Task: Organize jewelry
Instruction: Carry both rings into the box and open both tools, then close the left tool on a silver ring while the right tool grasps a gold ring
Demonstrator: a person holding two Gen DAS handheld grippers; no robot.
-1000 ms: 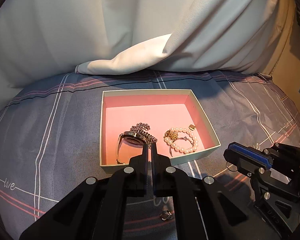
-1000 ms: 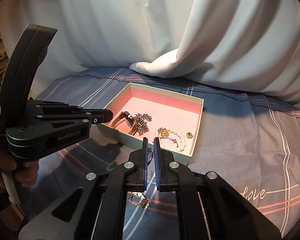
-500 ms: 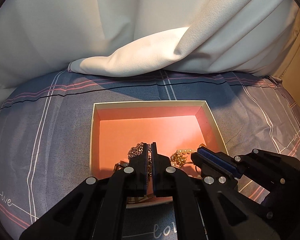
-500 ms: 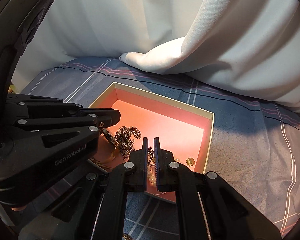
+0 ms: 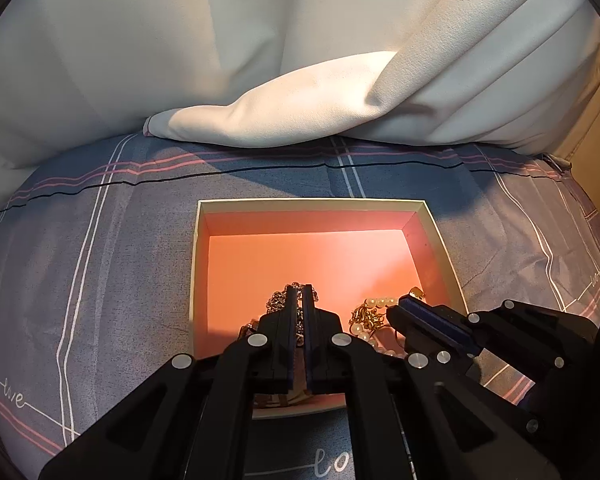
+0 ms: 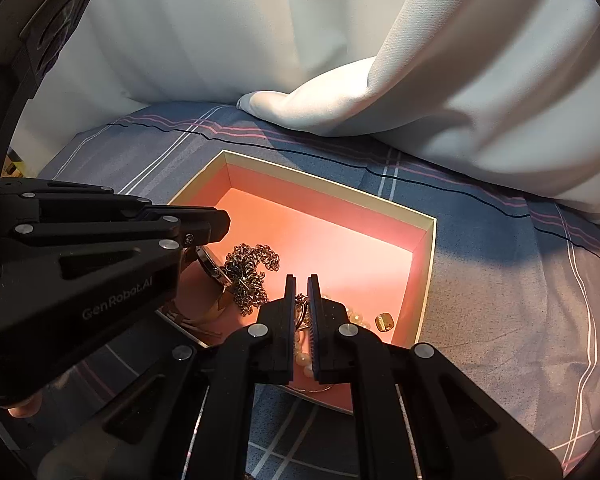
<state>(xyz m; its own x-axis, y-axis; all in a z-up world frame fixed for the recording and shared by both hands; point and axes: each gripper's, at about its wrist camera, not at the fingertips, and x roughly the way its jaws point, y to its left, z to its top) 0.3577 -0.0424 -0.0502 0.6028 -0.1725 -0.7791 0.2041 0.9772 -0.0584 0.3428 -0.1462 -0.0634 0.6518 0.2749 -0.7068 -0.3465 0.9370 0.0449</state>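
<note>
Jewelry lies heaped in the near half of the pink-lined box (image 5: 436,240), which sits on the plaid bedsheet (image 5: 100,260) of a bed, with white curtain (image 5: 260,60) behind. A silver chain (image 6: 250,272) is bunched on the left beside a watch (image 6: 212,270) that is partly hidden; a pearl bracelet (image 6: 304,356) with gold links lies to the right, and a small gold piece (image 6: 385,322) rests near the right wall. The left hand-held gripper (image 5: 299,312) has its jaws clenched with nothing visibly between them, its tip poised directly over the chain, which trails away from it toward the far wall. The right hand-held gripper (image 6: 301,300) is likewise clenched and empty as far as I can tell, hovering over the pearl bracelet, whose beads show just below and between its fingers. Each side thus has its own nearest piece: chain for the left, pearls for the right. I judge that either would need to part its jaws and dip straight down before any pick, since both targets sit right beneath the tips
</note>
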